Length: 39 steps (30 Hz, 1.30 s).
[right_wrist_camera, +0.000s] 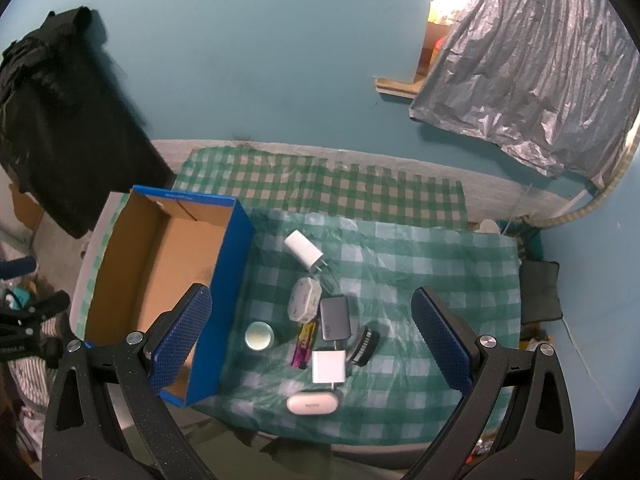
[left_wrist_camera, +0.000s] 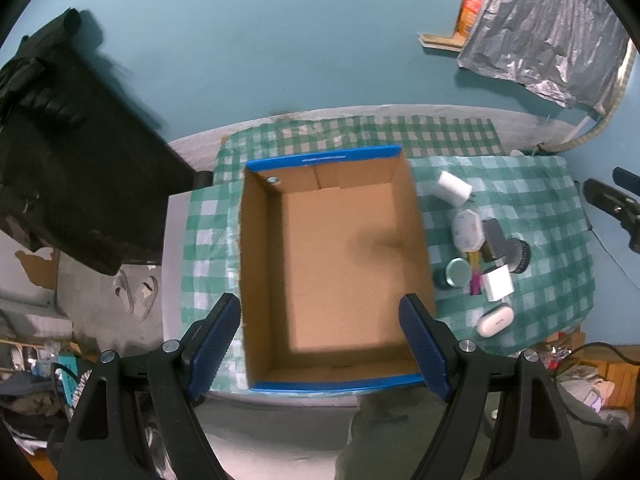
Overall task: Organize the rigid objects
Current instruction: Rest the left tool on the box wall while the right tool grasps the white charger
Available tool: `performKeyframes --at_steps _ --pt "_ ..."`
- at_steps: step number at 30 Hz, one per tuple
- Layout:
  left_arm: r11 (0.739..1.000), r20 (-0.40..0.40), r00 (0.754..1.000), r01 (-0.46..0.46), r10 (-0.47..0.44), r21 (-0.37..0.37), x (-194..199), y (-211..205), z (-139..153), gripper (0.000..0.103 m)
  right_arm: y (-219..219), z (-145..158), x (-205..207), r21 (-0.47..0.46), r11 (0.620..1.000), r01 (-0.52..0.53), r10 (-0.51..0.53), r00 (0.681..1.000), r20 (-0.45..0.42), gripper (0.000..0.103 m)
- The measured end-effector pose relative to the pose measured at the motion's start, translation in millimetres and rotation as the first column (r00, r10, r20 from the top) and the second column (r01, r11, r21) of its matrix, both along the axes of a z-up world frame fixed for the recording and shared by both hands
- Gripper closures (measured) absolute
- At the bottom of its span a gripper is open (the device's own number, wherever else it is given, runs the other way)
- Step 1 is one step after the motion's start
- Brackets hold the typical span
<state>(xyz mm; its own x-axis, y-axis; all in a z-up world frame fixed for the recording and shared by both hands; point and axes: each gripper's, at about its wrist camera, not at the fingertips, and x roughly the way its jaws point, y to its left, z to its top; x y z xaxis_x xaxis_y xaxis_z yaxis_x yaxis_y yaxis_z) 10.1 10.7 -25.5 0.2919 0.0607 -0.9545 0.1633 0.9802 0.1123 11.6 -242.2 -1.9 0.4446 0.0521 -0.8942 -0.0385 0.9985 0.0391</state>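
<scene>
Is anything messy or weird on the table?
Yes. The small things lie in a jumbled heap beside the box, some touching or overlapping, while the box looks almost bare inside. One white charger lies apart, tipped on its side. Nothing looks spilled or broken.

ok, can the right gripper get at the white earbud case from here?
Probably yes. The right gripper is open above the pile, and the white earbud case lies at the near edge, nothing on top, only the white charger cube close behind it.
</scene>
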Motion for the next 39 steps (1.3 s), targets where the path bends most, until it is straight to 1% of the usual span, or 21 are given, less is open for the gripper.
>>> performKeyframes --at_steps 2,7,9,12,14,19,21,23,25,28,33,35,39 --pt "1.000 -0.010 1.000 -0.013 0.013 0.012 2 8 -5 0.020 3 -5 0 -0.007 1.000 -0.018 0.018 1.000 -0.010 0.002" --pt "0.999 -0.041 0.998 -0.039 0.040 0.036 6 32 -21 0.020 7 -14 18 -0.021 0.997 -0.069 0.068 0.997 -0.048 0.002" --pt "0.997 -0.055 0.997 -0.050 0.053 0.051 8 42 -28 0.020 7 -20 24 -0.010 0.996 -0.094 0.093 0.993 -0.067 0.002" --pt "0.996 -0.087 0.993 -0.075 0.078 0.042 10 58 -40 0.020 6 -29 36 0.003 0.992 -0.128 0.127 0.987 -0.094 0.002" --pt "0.996 -0.092 0.992 -0.082 0.085 0.035 10 67 -46 0.020 6 -34 44 0.003 0.989 -0.149 0.149 0.982 -0.113 0.002" --pt "0.994 -0.133 0.986 -0.094 0.101 0.056 14 84 -66 0.020 6 -51 68 0.023 0.977 -0.211 0.212 0.965 -0.156 0.002" --pt "0.994 -0.144 0.984 -0.104 0.107 0.034 16 91 -73 0.020 8 -60 77 0.016 0.972 -0.233 0.232 0.956 -0.178 0.002" --pt "0.992 -0.173 0.977 -0.122 0.123 0.018 18 99 -83 0.020 8 -68 84 0.013 0.967 -0.254 0.252 0.949 -0.187 0.002" --pt "0.991 -0.192 0.972 -0.134 0.134 0.010 20 105 -94 0.020 12 -81 91 -0.007 0.958 -0.286 0.278 0.938 -0.208 0.003" --pt "0.991 -0.222 0.966 -0.129 0.130 0.022 21 107 -111 0.020 15 -99 99 -0.033 0.944 -0.327 0.311 0.921 -0.234 0.003" --pt "0.993 -0.273 0.955 -0.117 0.119 0.023 22 110 -138 0.021 19 -134 110 -0.060 0.920 -0.388 0.357 0.890 -0.284 0.007" --pt "0.993 -0.290 0.950 -0.114 0.116 0.025 21 109 -147 0.020 22 -151 115 -0.081 0.905 -0.417 0.376 0.875 -0.304 0.007" --pt "0.994 -0.312 0.944 -0.105 0.108 0.026 21 107 -159 0.021 27 -176 123 -0.098 0.891 -0.444 0.391 0.858 -0.333 0.009"
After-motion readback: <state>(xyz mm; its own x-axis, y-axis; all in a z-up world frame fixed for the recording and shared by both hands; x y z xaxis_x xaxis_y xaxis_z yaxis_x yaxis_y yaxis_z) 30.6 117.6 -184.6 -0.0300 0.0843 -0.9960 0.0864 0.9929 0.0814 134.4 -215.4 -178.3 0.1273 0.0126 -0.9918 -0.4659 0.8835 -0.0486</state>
